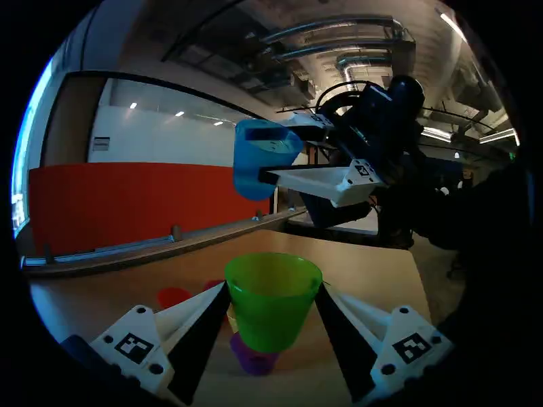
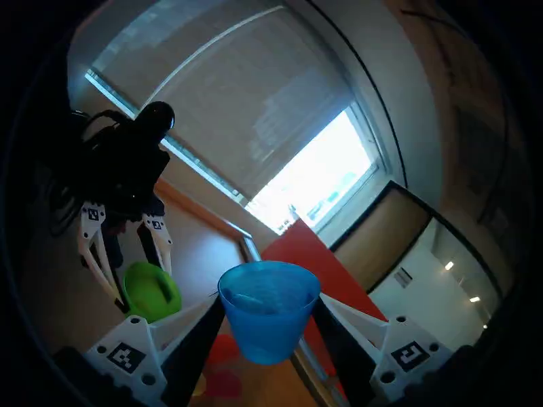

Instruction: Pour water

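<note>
Right tongs [image 2: 270, 300] clamp the blue cup [image 2: 269, 319], held above and beyond the green cup [image 1: 273, 305] clamped in the left tongs [image 1: 271, 286].

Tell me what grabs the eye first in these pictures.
A bright green cup sits clamped in the left gripper, low and central in the left gripper view. Above it, the right gripper holds a blue cup with water in it, raised well over the wooden table.
</note>
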Demonstrator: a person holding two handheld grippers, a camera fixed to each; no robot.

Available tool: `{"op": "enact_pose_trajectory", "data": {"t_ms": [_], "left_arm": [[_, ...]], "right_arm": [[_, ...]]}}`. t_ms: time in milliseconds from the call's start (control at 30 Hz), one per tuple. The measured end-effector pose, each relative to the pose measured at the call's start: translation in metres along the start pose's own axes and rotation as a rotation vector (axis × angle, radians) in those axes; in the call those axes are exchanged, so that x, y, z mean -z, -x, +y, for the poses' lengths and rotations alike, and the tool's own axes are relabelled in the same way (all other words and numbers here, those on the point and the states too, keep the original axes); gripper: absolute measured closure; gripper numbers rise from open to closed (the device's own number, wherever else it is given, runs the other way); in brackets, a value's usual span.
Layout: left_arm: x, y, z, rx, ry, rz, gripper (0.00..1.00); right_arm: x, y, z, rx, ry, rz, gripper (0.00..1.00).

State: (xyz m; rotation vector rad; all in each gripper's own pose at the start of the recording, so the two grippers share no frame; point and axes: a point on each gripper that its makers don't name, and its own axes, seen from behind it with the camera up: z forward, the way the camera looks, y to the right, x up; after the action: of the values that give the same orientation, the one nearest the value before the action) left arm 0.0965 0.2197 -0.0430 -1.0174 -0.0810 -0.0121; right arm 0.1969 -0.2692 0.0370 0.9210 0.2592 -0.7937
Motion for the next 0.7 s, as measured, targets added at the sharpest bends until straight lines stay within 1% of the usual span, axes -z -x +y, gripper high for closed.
{"op": "enact_pose_trajectory", "data": {"t_ms": [300, 500, 700], "left_arm": [[-0.005, 0.000, 0.006, 0.000, 0.014, -0.002, 0.14], [-0.007, 0.002, 0.006, 0.002, 0.016, -0.003, 0.14], [-0.008, 0.003, 0.005, 0.009, 0.020, 0.001, 0.14]], "right_arm": [[-0.007, -0.004, 0.002, 0.066, 0.000, -0.008, 0.11], [-0.009, -0.009, 0.008, 0.117, 0.013, -0.008, 0.11], [-0.009, -0.013, 0.013, 0.147, 0.021, -0.005, 0.11]]}}
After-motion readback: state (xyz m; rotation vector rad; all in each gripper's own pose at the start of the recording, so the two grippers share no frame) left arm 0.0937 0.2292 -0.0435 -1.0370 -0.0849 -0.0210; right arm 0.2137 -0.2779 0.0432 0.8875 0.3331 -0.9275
